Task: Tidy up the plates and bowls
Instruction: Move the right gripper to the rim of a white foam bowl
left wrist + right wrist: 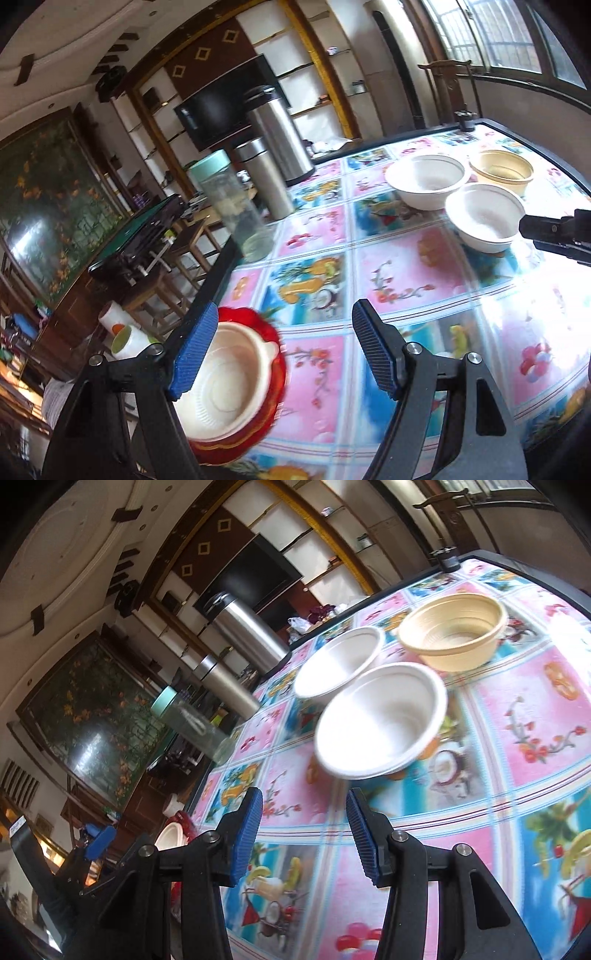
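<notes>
My left gripper [284,350] is open low over the table's left edge. Its left pad overlaps a cream shallow dish [229,384] stacked on a red plate [273,350], and nothing is between the pads. My right gripper [304,838] is open and empty above the tablecloth, just short of the nearer white bowl [380,720]. Behind that bowl stand a second white bowl [340,664] and a beige bowl [454,631]. The left wrist view shows the same three bowls far right: white [424,181], white [484,218], beige [502,171].
A tall steel thermos [277,136], a smaller steel flask [262,177] and a glass jar with a mint lid [229,206] line the table's far left edge. A small dark object [447,559] sits at the far corner. Colourful tablecloth [406,280] lies between the plates and the bowls.
</notes>
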Available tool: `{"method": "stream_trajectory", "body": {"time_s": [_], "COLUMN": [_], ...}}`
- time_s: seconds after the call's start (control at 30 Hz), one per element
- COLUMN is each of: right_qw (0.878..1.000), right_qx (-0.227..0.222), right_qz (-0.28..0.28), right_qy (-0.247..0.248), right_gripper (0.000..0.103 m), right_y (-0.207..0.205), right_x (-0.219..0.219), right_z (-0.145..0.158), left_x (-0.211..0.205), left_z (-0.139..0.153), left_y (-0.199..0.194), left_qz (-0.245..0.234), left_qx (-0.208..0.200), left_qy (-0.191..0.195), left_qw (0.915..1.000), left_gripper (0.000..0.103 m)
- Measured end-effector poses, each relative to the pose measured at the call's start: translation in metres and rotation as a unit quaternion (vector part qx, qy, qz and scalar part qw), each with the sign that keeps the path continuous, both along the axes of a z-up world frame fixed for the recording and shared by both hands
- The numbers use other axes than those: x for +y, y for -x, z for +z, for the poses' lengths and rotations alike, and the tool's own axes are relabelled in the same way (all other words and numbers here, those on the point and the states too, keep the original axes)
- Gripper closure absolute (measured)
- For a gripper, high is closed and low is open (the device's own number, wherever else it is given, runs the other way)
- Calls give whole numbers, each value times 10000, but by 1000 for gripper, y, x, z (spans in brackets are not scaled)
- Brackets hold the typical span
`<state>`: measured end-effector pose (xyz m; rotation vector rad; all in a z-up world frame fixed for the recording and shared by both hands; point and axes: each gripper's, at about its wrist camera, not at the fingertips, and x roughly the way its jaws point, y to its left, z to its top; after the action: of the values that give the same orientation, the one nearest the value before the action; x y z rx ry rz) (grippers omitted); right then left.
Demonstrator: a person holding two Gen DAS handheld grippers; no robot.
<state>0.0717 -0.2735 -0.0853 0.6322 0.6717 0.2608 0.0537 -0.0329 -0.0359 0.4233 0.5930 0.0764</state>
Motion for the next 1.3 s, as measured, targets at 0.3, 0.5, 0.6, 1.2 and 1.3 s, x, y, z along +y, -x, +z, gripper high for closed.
{"method": "stream_trajectory", "body": {"time_s": [0.3,0.5,0.6,1.2,1.3], "right_qw": [9983,9963,9964,9884,9892], "right_qx": [80,466,622,871,806], "right_qz": [-575,-637,-556,-491,-453], "right_qy": [114,353,-169,-1143,-1133], "right_gripper": [51,46,46,46,46], "right_y": [-7,-54,-69,-88,-90], "right_x": [-70,-95,-100,-113,-108], "right_z": [20,39,18,-26,-23], "left_x": [-57,-70,-70,-96,-98], "left_z": [-16,-15,-15,-52,-55], "left_y": [-59,-103,-124,-182,-179], "left_qz": [-766,-544,-369,-457,-790], "left_qx": [1434,1916,2048,2649,2844], "left_qy": [1165,1889,2353,3757,3854], "left_qw": [9798,9616,9494,8869,8743], "left_gripper": [28,28,28,28,28]}}
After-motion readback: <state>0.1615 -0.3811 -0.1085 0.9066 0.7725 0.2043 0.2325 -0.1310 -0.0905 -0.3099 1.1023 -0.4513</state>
